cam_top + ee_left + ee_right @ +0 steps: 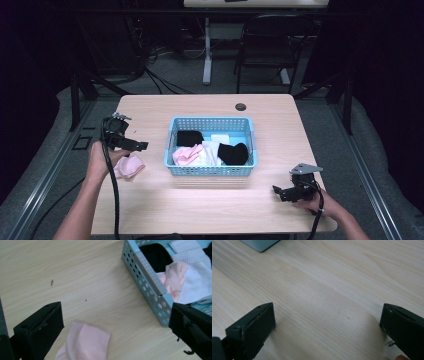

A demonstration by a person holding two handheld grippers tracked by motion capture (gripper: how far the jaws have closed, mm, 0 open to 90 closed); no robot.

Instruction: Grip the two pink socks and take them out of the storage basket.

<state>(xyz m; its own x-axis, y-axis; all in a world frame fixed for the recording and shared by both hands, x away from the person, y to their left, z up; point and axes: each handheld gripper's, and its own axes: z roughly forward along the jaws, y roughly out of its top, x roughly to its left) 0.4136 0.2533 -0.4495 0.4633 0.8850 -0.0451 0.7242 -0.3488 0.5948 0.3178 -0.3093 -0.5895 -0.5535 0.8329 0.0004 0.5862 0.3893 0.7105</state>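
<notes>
So far: one pink sock (pixel 129 166) out on table (pixel 210 205), left of blue basket (pixel 210 171). Several socks left inside. Left gripper (pixel 131 144) and right gripper (pixel 281 192) both gaping, empty.

- The left gripper (pixel 134 145) is a black, blocky tool with two flat-sided black jaws; a small metal fitting sits on its top.
- A thick black cable trails from it along the left forearm.
- The right gripper (pixel 280 192) is also black and carries a grey three-cornered plate on top, with a thinner black cable looping back by the wrist.
- In the gripper views the jaws are matt black wedges with scuffed edges and small round holes, perhaps screw recesses.
- Both forearms are bare, no sleeves in view.
</notes>
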